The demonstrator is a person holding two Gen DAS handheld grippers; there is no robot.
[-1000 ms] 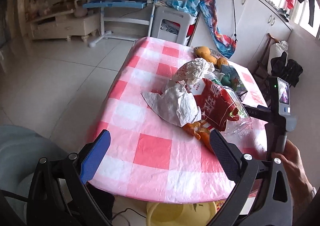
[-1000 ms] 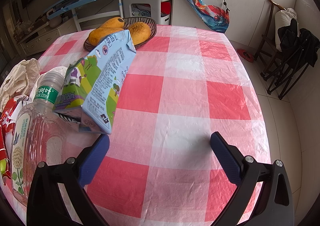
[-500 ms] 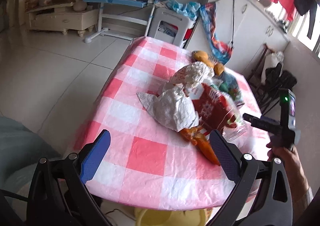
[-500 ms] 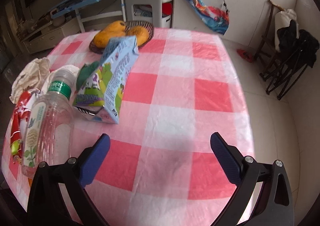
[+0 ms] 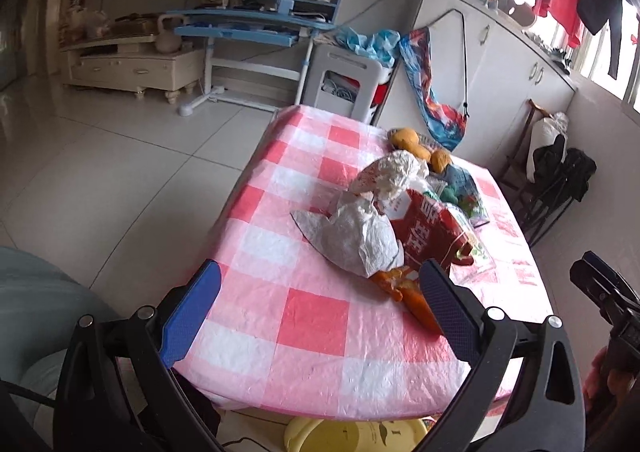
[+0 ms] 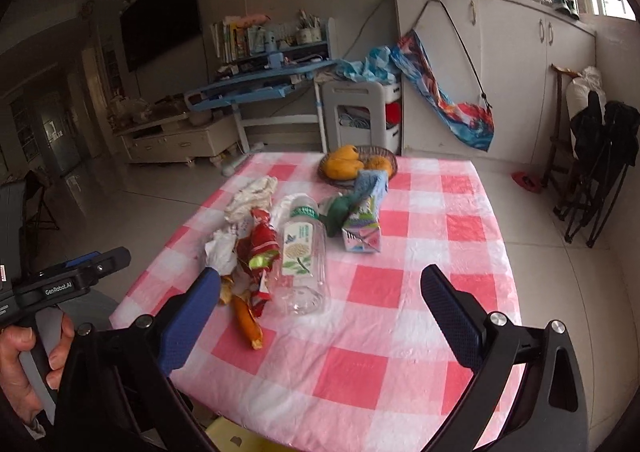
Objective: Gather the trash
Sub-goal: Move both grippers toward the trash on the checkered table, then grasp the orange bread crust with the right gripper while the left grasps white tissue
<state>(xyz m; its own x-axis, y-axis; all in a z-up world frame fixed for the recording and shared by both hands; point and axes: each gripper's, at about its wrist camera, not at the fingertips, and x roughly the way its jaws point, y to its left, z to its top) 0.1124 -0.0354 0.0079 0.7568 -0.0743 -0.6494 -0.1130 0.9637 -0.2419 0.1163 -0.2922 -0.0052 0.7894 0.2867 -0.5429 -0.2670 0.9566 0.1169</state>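
Pink-and-white checked plastic sheeting covers the tabletop (image 6: 420, 336), and the trash lies heaped along its left half: crumpled white paper (image 5: 356, 236), a glossy red wrapper (image 5: 430, 236), an orange wrapper (image 6: 248, 322), a clear ribbed bottle (image 6: 302, 264) on its side and a boxy carton (image 6: 364, 226) tipped over beside it. Behind the heap a woven basket (image 6: 386, 156) holds yellow fruit (image 6: 344, 166). Both the left gripper (image 5: 320, 316) and the right gripper (image 6: 320, 316) hang released and empty, short of the near edge, their blue textured pads wide apart.
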